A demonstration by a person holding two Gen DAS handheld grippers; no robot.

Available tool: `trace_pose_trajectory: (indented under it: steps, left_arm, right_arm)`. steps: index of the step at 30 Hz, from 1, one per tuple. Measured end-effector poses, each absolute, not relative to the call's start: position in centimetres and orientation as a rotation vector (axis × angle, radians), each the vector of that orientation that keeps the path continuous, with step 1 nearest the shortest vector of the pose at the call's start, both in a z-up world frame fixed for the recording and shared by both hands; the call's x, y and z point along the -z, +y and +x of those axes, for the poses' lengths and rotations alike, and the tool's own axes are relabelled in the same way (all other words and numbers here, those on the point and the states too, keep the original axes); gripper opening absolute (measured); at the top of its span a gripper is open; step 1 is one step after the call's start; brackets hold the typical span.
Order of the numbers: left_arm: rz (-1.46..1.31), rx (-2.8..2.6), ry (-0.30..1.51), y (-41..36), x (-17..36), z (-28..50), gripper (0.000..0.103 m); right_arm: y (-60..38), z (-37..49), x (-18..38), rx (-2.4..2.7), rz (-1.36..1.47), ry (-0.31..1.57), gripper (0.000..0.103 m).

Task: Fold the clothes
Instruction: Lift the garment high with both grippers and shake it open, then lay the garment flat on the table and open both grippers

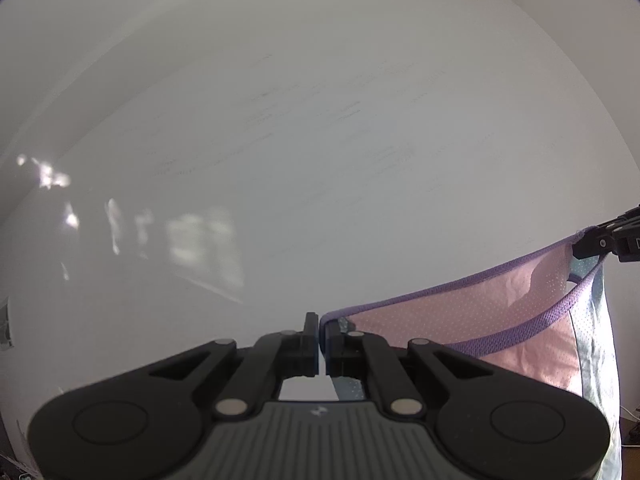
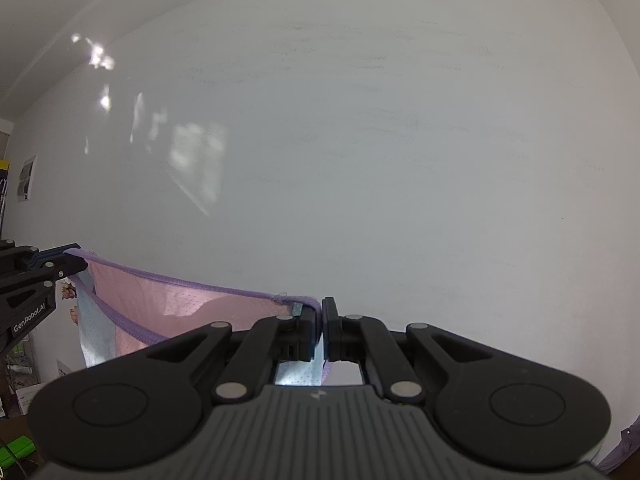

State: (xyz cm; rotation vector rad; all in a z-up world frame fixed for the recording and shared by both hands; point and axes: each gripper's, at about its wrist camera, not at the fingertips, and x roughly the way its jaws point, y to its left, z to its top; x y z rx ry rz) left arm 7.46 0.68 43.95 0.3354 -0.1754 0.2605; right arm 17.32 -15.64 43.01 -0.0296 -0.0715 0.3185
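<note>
From the left wrist view, your left tongs (image 1: 321, 344) are closed down on a corner of the garment (image 1: 500, 312), with the purple trim (image 1: 440, 290) running off from the pinch toward the far right. There the right tongs (image 1: 600, 242) show at the picture's edge, gripping the other end of that same trim. The pink mesh hangs below the trim in a shallow sag, and a pale blue panel drops down at the right. Behind it you see only the white wall (image 1: 320, 120); no tabletop is visible, so the garment is up in the air, stretched between your two hands.

From the right wrist view, your right tongs (image 2: 321, 330) are also pressed shut on the trim (image 2: 200, 285), with a strip of pale blue cloth visible in the gap behind the fingers. The garment (image 2: 160, 308) stretches away to the left, where the left tongs (image 2: 60, 266) hold the opposite corner. The edge between them is fairly taut, dipping a little.

By my reading, you are early in the fold: the piece is picked up by its two top corners and spread open, but no fold shows yet. Laying it down flat, folding it and squaring it all seem left to do.
</note>
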Motion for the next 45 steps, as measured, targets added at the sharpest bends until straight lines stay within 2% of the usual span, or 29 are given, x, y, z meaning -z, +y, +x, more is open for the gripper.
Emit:
trace_pose_trajectory:
  steps: [8, 14, 19, 24, 28, 30, 35, 39, 45]
  left_arm:
    - [0.350, -0.327, -0.102, 4.9, -42.3, 11.7, 0.003]
    - [0.304, -0.380, 0.009, 10.6, -37.5, 20.6, 0.003]
    - [0.284, -0.440, 0.039, 15.5, -34.7, 26.8, 0.002]
    - [0.311, -0.477, -0.064, 18.2, -37.5, 29.1, 0.002]
    - [0.290, -0.461, -0.189, 17.3, -39.1, 26.8, 0.002]
    - [0.332, -0.450, -0.207, 16.1, -38.3, 25.6, 0.002]
    - [0.423, -0.413, -0.100, 13.0, -31.4, 22.4, 0.002]
    - [0.441, -0.357, 0.042, 10.5, -21.9, 18.4, 0.002]
    - [0.341, -0.243, 0.249, 4.0, -7.0, 10.7, 0.002]
  right_arm:
    - [-10.0, 22.0, -43.3, -0.386, -0.047, -0.010, 0.002]
    - [-3.2, 31.6, -38.5, -0.423, -0.068, 0.107, 0.002]
    - [2.3, 38.7, -35.5, -0.457, -0.034, 0.132, 0.002]
    - [6.2, 43.0, -38.0, -0.484, 0.034, 0.008, 0.002]
    - [7.1, 43.7, -40.3, -0.486, 0.047, -0.092, 0.002]
    - [7.1, 43.5, -40.2, -0.480, 0.021, -0.108, 0.002]
    - [4.2, 41.9, -34.7, -0.532, -0.062, -0.036, 0.002]
    - [1.5, 39.5, -26.4, -0.596, -0.165, 0.096, 0.002]
    - [-4.5, 33.3, -11.9, -0.644, -0.155, 0.371, 0.002]
